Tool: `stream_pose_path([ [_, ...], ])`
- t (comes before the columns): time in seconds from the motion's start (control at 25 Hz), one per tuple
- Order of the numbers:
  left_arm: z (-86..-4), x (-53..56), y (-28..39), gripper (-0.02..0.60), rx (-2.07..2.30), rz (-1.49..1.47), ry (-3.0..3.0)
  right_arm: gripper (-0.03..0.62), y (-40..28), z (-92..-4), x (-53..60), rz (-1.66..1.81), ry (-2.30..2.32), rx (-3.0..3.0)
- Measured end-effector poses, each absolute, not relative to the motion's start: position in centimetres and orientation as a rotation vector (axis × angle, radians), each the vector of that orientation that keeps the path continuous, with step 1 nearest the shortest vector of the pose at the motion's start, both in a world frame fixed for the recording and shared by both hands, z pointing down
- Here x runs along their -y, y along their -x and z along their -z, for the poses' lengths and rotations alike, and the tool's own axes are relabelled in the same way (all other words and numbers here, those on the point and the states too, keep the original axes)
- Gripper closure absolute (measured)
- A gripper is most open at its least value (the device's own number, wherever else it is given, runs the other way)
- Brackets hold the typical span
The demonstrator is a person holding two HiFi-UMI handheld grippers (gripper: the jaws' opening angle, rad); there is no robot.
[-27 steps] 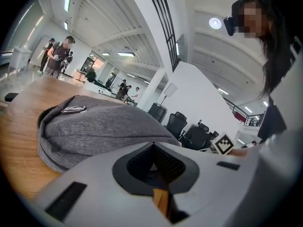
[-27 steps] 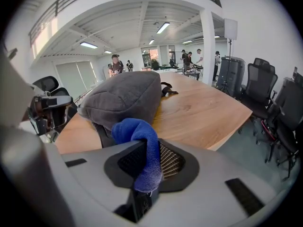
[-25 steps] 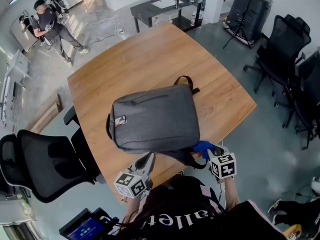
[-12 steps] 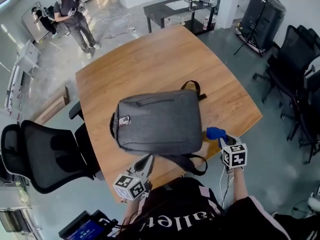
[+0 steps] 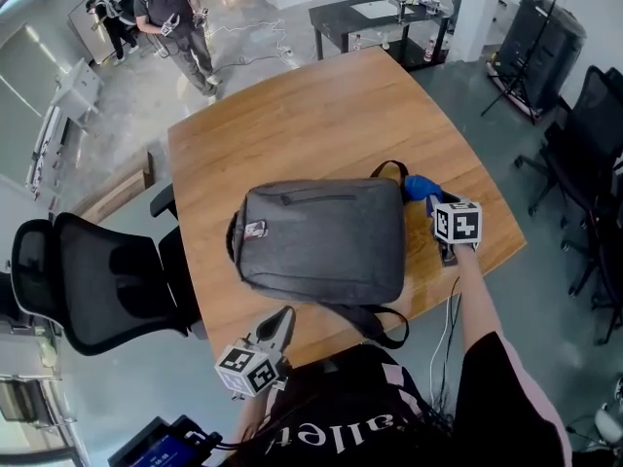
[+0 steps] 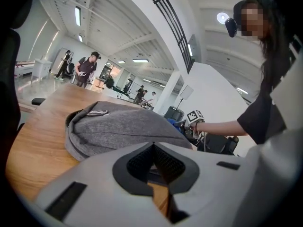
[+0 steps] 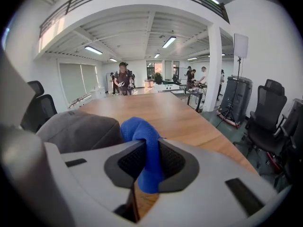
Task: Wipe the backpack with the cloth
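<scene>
One grey backpack (image 5: pixel 321 241) lies flat on the wooden bench (image 5: pixel 292 115), with its zip facing up and a black strap loop at each end. One blue cloth (image 5: pixel 421 185) is bunched at the backpack's far right corner, pinched in the closed right tool (image 7: pixel 150 162). The left tool (image 6: pixel 152 161), jaws together and empty, hovers off the backpack's near edge.

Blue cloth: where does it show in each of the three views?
Head view: right of centre, blue cloth at the backpack's far right corner.
Left gripper view: small blue patch beyond the backpack.
Right gripper view: centre, clamped in the right gripper.
Shared landmark: the grey backpack.
</scene>
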State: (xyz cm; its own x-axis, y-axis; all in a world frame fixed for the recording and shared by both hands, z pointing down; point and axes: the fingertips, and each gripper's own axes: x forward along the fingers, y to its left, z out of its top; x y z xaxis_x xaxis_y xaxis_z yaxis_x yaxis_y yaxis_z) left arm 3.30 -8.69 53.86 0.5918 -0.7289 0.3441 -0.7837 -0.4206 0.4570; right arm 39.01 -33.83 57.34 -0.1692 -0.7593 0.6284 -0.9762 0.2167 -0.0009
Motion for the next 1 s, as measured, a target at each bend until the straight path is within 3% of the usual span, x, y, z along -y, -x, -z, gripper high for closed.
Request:
stream_pose_path([
  [0.28, -53.6, 8.3, -1.9, 0.58, 1.22, -0.11, -2.213, 0.525, -34.5, -58.1, 33.3, -0.53, -1.469, 2.037],
  [1.0, -53.9, 8.7, -4.0, 0.58, 1.197, -0.085, -2.242, 0.525, -29.3, -61.2, 14.0, -0.568, -1.197, 2.127],
])
